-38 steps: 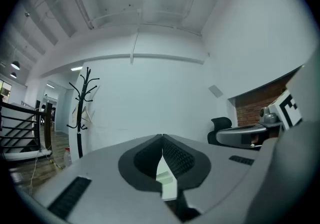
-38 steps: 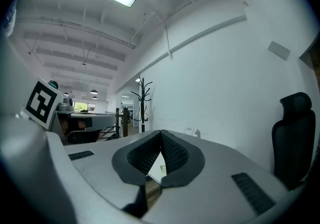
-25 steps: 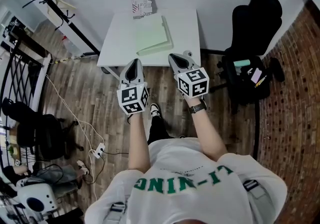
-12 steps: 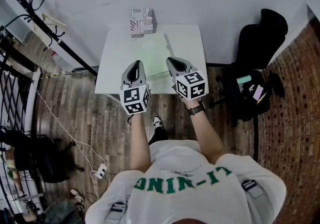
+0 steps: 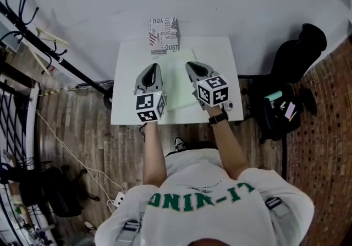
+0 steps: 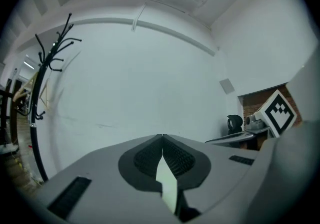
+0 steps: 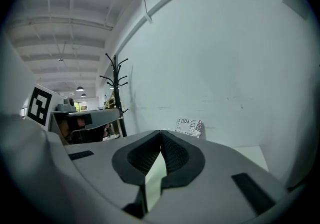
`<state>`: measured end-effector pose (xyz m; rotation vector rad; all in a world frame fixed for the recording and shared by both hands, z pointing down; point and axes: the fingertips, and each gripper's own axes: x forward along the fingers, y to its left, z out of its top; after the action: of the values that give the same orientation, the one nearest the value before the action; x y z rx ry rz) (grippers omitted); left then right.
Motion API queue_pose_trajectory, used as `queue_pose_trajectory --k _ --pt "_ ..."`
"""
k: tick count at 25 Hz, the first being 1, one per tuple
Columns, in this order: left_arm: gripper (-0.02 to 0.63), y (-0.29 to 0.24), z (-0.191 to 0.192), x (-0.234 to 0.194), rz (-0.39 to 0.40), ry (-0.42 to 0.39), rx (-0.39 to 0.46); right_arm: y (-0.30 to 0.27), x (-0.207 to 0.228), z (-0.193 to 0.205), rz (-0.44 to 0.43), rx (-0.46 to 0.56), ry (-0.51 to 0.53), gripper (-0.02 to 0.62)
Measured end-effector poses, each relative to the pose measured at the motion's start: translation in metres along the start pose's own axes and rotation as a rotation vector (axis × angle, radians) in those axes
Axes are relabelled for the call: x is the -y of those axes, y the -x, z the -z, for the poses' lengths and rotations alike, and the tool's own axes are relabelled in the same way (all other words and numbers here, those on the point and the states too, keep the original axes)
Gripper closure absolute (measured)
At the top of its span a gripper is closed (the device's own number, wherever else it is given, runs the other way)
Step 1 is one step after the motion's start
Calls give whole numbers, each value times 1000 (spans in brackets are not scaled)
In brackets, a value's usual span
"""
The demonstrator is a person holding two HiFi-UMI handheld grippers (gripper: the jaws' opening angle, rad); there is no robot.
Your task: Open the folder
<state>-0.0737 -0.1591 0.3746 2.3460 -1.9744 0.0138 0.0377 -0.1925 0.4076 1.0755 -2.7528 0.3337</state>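
The pale green folder [image 5: 177, 82] lies flat and closed on the middle of the white table [image 5: 125, 93]. Its long axis runs from the table's near edge, where the person stands, toward the far edge at the wall, slanting a little off square. From here I cannot make out which long side is the spine and which is the free edge.

Both grippers hang over the table's near half, noses toward its far edge, so they run almost parallel to the folder's length. The left gripper [image 5: 155, 67] sits toward the table's left, just beside the folder's left long edge. The right gripper [image 5: 190, 65] sits toward the table's right and seems to overlap the folder's right long edge, so I'd judge it a shade the nearer one. Each has its jaws pressed together at the tips with nothing gripped. A sliver of green shows through the gap behind the pads, which I take for the folder lying below.

Both noses look out at the wall, so the cover is under them, not in front. A printed box [image 5: 163, 34] stands at the table's far edge, just past the folder's end.

To my eye the task is not yet started. Whichever claw takes the free edge must tip down and part first.
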Motion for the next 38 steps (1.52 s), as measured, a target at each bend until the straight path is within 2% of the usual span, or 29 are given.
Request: queue_pose_trajectory --k 3,6,11,17,25,31,33,38 --pt "592 -25 26 -11 56 40 -44 -20 17 13 24 -30 -16 578" --pt "592 -44 47 -14 92 37 -87 -35 37 29 46 -74 -32 577" --pt "592 -84 53 -19 124 29 -83 -64 74 37 50 -110 -49 568" --pt "592 -143 63 -16 152 39 -84 -93 112 53 -8 -210 -44 515" --pt "592 -201 104 5 211 60 -161 -114 163 109 -44 -368 -158 422" --pt "592 -212 141 12 240 63 -242 -115 171 170 -120 -519 -275 283" --pt "592 -213 147 10 237 67 -253 -114 168 183 -158 -528 -347 279" --pt "592 -213 163 3 218 86 -284 -116 160 196 -228 -481 -588 279"
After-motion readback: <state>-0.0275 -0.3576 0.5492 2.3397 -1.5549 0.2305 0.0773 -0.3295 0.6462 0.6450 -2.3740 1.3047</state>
